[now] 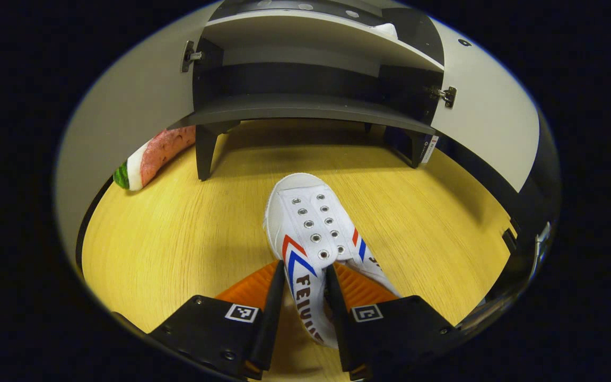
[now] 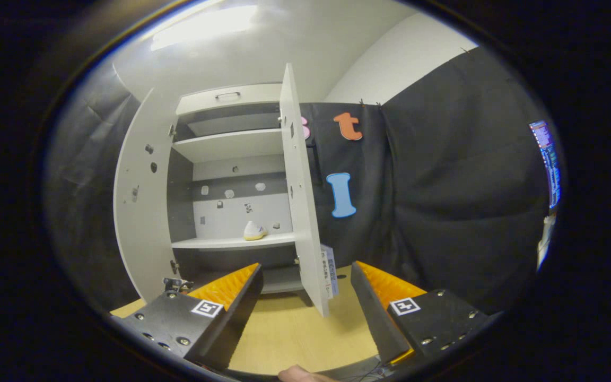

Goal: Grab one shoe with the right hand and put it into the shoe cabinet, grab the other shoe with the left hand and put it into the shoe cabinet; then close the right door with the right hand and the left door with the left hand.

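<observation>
Now pinching shoe (image 1: 313, 233) mid-frame with left gripper (image 1: 305, 297), toe toward cabinet (image 1: 305, 106) at top. Right gripper (image 2: 305, 297) spread; other shoe (image 2: 254, 231) shelved, centre-left; right door (image 2: 300, 196) open.

Watermelon-slice toy (image 1: 146, 159), green rind, white band, red flesh, lying on the wooden floor (image 1: 178, 239) toward its far left edge, partly hidden. Floor is light yellow wood grain, also seen in the right gripper view (image 2: 295, 329). Black cloth wall (image 2: 443, 201) hangs along the right side, creased. White wall and ceiling (image 2: 337, 42) above, bright light patch (image 2: 204, 26) upper left. Lit screen (image 2: 547, 159) at far right edge.
</observation>
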`<action>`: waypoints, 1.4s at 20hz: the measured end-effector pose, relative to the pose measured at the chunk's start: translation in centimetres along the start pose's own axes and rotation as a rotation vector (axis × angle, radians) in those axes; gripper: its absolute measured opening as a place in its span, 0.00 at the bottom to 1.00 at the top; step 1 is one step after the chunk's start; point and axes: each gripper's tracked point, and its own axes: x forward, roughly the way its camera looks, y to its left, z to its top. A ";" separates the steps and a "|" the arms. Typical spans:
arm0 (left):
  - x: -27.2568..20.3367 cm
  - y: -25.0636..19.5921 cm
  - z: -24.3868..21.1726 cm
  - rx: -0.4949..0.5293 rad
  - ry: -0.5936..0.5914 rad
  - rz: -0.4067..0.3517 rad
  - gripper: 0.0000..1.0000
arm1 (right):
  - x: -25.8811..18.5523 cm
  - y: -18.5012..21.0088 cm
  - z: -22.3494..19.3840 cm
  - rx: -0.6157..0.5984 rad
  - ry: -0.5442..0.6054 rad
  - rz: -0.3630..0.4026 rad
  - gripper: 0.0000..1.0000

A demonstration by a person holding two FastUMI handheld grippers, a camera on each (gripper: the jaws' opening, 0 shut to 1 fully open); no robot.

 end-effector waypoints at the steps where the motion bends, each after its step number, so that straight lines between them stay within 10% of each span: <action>1: 0.0 0.1 0.0 0.005 0.001 0.007 0.46 | 0.0 -0.2 0.1 0.011 0.001 -0.002 0.98; 4: 0.0 1.4 0.5 0.042 -0.019 0.056 0.30 | 0.1 -0.8 -0.3 0.019 0.006 -0.012 0.99; 5: -0.2 1.0 0.6 0.024 -0.023 0.042 0.05 | 0.1 -1.0 -0.4 0.016 0.009 -0.016 0.98; 6: -0.2 0.8 0.5 0.034 -0.023 0.043 0.01 | 0.0 -1.2 -0.5 0.015 0.012 -0.021 0.98; 21: -10.8 0.7 7.6 0.041 -0.264 0.020 0.01 | 0.0 -0.9 -1.3 -0.023 0.038 -0.006 0.97; 28: -16.6 0.0 18.9 0.079 -0.432 0.057 0.01 | -0.2 -1.8 -2.2 -0.005 0.049 -0.001 0.97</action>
